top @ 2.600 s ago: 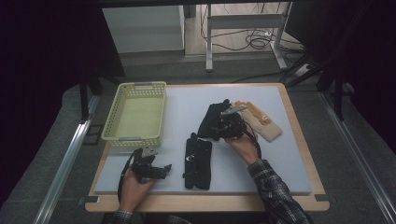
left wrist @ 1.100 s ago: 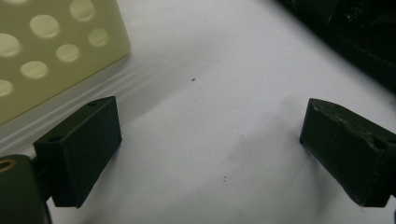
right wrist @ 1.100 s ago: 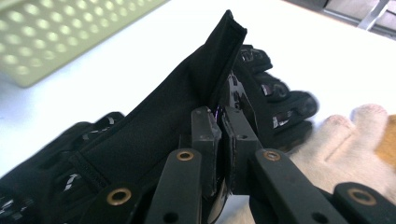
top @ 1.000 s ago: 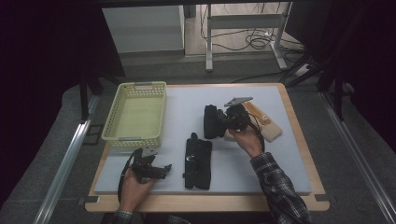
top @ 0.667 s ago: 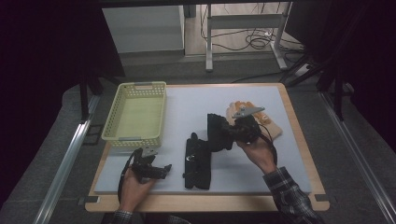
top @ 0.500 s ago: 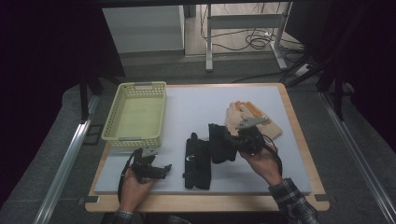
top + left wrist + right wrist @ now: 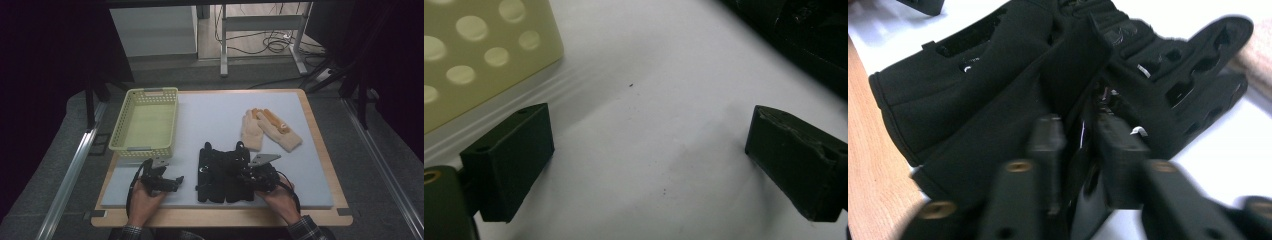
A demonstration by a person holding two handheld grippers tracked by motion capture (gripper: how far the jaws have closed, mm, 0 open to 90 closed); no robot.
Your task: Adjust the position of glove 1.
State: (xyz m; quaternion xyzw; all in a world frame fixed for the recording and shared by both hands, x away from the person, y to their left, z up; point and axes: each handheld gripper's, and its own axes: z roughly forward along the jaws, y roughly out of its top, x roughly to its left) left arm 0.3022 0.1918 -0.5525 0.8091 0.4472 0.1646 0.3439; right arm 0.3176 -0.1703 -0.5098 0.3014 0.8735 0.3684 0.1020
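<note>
Two black gloves lie side by side at the front middle of the white mat, the left one (image 7: pixel 209 170) and the right one (image 7: pixel 234 161), cuffs toward the front edge. My right gripper (image 7: pixel 243 175) sits low on the right black glove (image 7: pixel 998 100). Its jaws have just been opening and stand a little apart (image 7: pixel 1080 150), with a fold of the glove's fabric still between them. My left gripper (image 7: pixel 175 181) rests on the mat at the front left, open (image 7: pixel 649 165), nothing between its fingers (image 7: pixel 509 160).
A pale yellow basket (image 7: pixel 142 148) stands at the left, its corner (image 7: pixel 474 50) just beside the left gripper. A pair of tan gloves (image 7: pixel 270 127) lies at the back right, their edge (image 7: pixel 1258 55) beyond the black glove. The wooden table edge (image 7: pixel 868 175) runs close by.
My right hand brought the second black glove from beside the tan gloves down to the front, next to the first black glove, and its jaws parted. The left hand stayed put.
</note>
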